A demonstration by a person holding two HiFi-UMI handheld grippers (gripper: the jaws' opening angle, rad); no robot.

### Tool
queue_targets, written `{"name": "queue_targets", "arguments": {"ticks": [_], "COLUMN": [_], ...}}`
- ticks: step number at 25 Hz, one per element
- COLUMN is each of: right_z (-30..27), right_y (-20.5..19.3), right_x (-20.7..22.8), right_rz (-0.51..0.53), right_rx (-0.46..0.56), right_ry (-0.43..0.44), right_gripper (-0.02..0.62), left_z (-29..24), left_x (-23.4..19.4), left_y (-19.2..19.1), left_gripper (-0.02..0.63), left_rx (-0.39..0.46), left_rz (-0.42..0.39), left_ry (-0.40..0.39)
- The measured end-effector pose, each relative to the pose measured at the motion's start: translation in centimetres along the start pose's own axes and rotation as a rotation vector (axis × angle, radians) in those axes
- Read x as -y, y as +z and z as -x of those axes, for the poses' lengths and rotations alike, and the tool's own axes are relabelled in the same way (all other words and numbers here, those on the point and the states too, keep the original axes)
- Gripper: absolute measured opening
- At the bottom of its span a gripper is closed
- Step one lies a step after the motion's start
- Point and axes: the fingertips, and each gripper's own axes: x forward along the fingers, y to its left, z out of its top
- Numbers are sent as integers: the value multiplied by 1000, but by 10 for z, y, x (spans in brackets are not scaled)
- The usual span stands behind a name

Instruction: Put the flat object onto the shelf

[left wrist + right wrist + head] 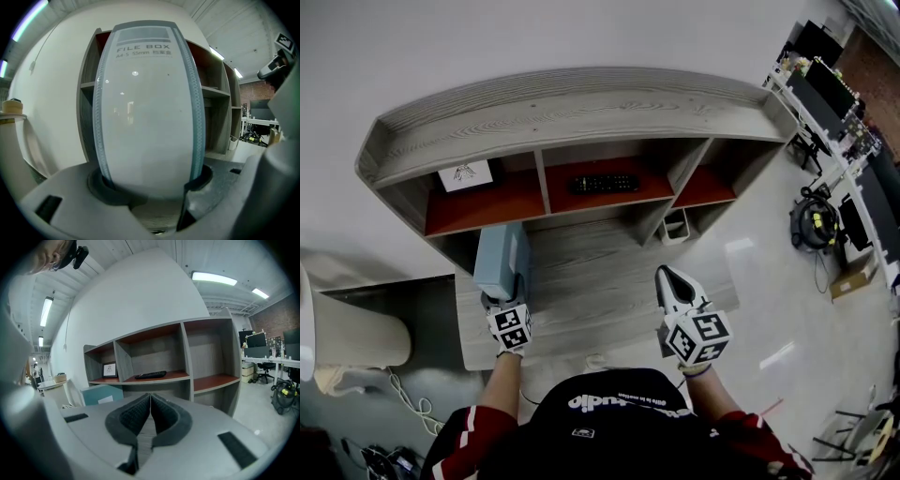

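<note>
A grey wood-grain shelf [581,108] stands against the white wall, with a broad flat top edged by a raised rim; below the top, upright panels divide one row into three open compartments, each floored with a red-brown board. A small framed picture [466,173] stands upright in the left compartment; a dark remote control [604,184] lies flat in the middle one. A grey wood-grain base board [591,272] runs forward from the unit onto the pale glossy floor [759,272]; a small white container [675,225] sits at the foot of the right-hand divider.

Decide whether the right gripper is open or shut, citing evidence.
Shut. The right gripper has its pads meeting at the tips, nothing between them.
</note>
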Motion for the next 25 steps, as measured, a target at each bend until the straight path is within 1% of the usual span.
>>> {"name": "queue_targets", "arguments": {"ticks": [10,19,25], "right_z": [-7,-15,-16], "right_y": [-4,-5,-6], "right_x": [12,8,2], "right_rz": [1,4,9], "right_rx": [-21,-40,-44], "right_ry": [-15,-11,0], "right_gripper": [-3,-3,-3], "left_z": [-17,-19,-23], "left_x": [2,5,7], "left_y": [-10,-11,-13], "left_gripper": [279,285,309], "left_rx": [-11,-4,-16], "left_rz": [-3,-11,-52], "left_ry": [8,5,-29]}}
